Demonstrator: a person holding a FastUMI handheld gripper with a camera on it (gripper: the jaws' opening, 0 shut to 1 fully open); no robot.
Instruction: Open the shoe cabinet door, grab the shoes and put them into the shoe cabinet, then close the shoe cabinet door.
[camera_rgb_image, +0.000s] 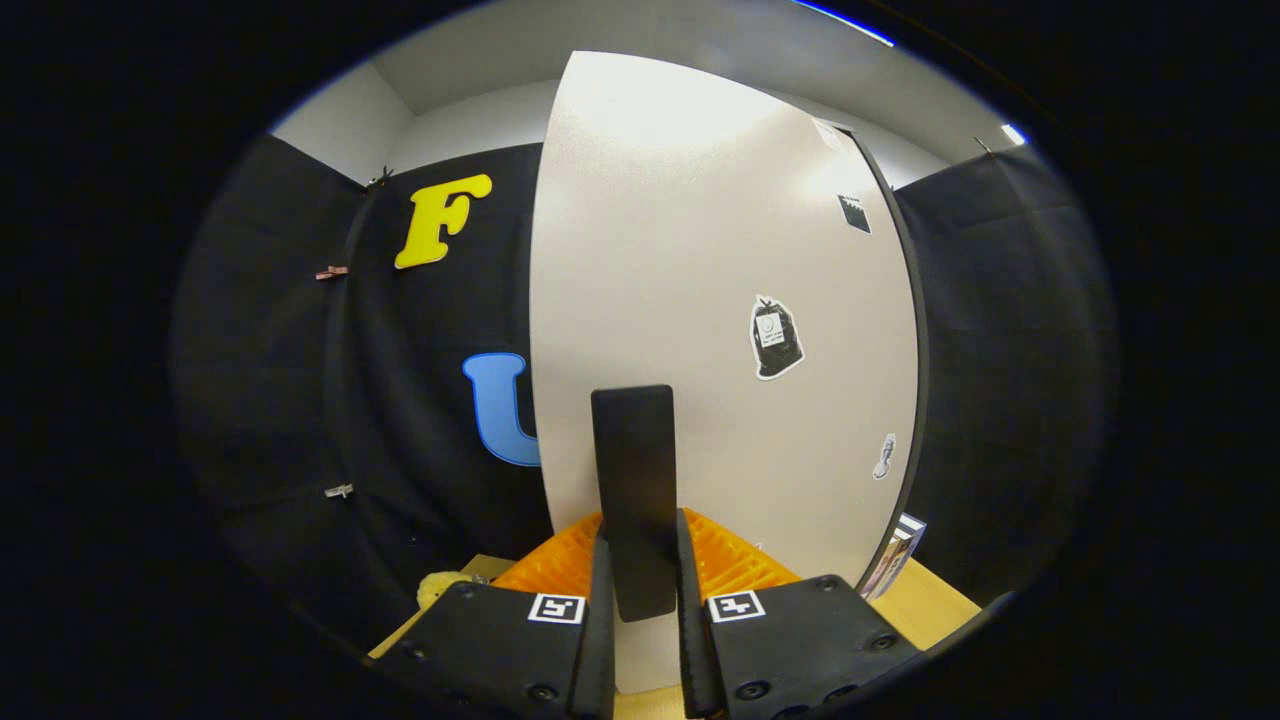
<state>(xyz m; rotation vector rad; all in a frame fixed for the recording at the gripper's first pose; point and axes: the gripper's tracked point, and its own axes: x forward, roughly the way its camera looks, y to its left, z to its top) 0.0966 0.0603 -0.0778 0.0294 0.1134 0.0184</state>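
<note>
The white shoe cabinet door (700, 300) stands upright close in front of me, with a few small stickers on it. A flat black handle (633, 460) sticks out from the door's lower part. My gripper (640, 560) is shut on the black handle, one finger pressing on each side. A yellow fluffy thing (440, 585), possibly a shoe, lies low to the left of the fingers, mostly hidden.
An orange ridged object (735, 565) lies just beyond the fingers at the foot of the door. A wooden tabletop (935, 605) shows to the right, with a small printed box (897, 555) by the door's dark right edge. Black cloth walls close in on both sides.
</note>
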